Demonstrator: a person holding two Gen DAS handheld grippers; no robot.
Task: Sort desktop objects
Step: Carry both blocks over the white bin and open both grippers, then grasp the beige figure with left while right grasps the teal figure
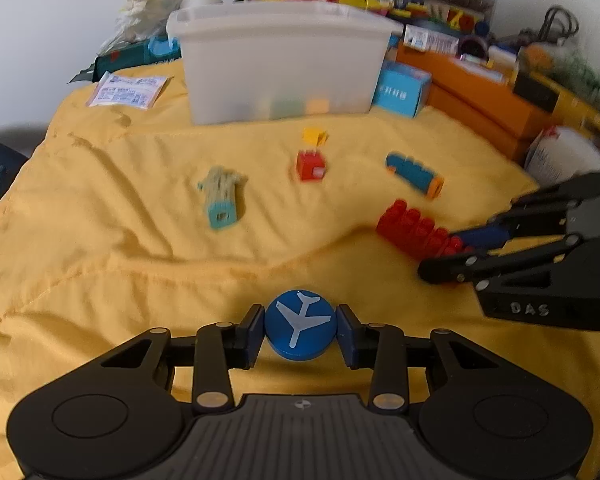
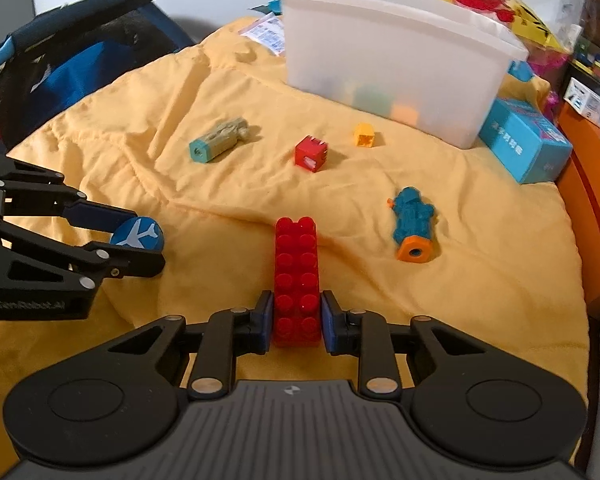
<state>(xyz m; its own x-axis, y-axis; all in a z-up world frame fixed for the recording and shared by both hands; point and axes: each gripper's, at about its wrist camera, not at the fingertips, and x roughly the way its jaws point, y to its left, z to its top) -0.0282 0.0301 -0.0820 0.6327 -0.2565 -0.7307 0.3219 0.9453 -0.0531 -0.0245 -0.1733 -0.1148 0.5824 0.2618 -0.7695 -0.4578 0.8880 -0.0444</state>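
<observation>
My left gripper is shut on a round blue disc with a white aeroplane on it, low over the yellow cloth. In the right wrist view the left gripper and the disc appear at the left. My right gripper is shut on the near end of a long red studded brick, its pads pressing both sides. The left wrist view has the right gripper and the brick at the right. A translucent white bin stands at the back with several blocks inside.
Loose on the cloth lie a red cube, a small yellow cube, a teal toy with an orange end and a greenish toy with a teal base. A teal box and orange boxes crowd the right.
</observation>
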